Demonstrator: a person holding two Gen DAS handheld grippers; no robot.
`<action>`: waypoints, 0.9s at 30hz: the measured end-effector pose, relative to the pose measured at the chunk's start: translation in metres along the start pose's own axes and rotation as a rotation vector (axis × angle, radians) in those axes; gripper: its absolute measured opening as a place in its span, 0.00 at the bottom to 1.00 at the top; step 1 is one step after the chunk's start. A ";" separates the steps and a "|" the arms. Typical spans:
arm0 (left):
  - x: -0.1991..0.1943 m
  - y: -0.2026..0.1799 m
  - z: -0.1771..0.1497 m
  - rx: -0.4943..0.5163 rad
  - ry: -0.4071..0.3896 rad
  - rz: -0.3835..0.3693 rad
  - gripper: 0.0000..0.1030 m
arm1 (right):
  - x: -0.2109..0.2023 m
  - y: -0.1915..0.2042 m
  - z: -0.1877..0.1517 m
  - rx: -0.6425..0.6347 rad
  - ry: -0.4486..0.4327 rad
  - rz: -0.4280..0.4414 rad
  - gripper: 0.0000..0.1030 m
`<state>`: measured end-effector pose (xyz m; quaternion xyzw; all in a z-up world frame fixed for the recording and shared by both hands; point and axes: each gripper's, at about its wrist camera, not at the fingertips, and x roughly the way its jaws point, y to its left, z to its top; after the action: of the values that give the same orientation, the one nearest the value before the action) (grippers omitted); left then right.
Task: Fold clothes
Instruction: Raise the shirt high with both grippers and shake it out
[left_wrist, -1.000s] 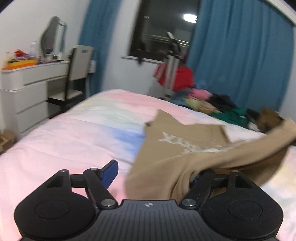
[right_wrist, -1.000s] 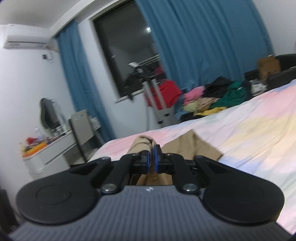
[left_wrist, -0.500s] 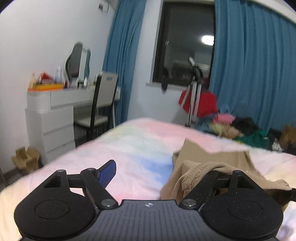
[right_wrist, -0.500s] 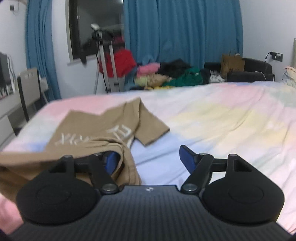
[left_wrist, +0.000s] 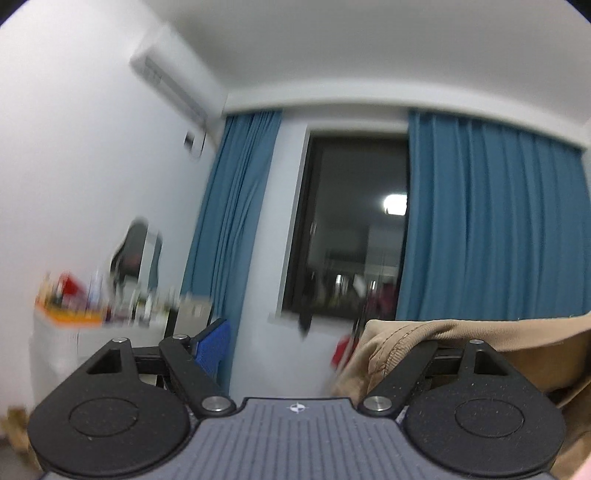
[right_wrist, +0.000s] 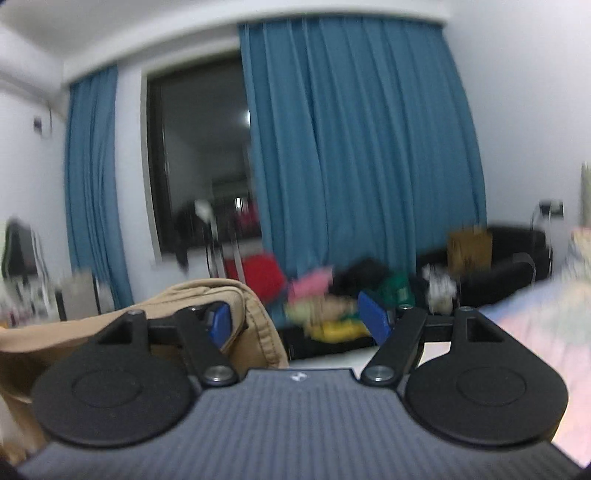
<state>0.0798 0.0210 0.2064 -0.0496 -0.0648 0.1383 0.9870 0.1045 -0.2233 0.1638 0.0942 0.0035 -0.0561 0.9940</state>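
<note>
Left wrist, tan garment (left_wrist: 480, 332) hooked over left tool (left_wrist: 301, 341) (jaws wide)

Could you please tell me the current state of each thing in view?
Left gripper: open, garment draped over one finger, not pinched.
Right gripper: open, jaws have just been opening; garment draped over one finger, not pinched.
Tan garment: unfolded, bunched, hanging across both grippers.
Curtains: drawn apart.
Clothes pile: heaped, unfolded.
</note>
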 end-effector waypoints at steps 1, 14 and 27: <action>0.000 -0.004 0.022 0.003 -0.030 -0.006 0.81 | -0.005 0.000 0.020 0.012 -0.022 0.010 0.70; -0.082 -0.009 0.212 -0.003 -0.270 -0.054 0.87 | -0.116 0.002 0.197 0.021 -0.265 0.153 0.72; -0.042 -0.015 0.238 0.051 -0.092 -0.121 0.88 | -0.125 0.006 0.229 -0.026 -0.239 0.136 0.72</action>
<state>0.0097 0.0136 0.4384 -0.0140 -0.1096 0.0823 0.9905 -0.0195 -0.2470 0.3918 0.0742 -0.1207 0.0008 0.9899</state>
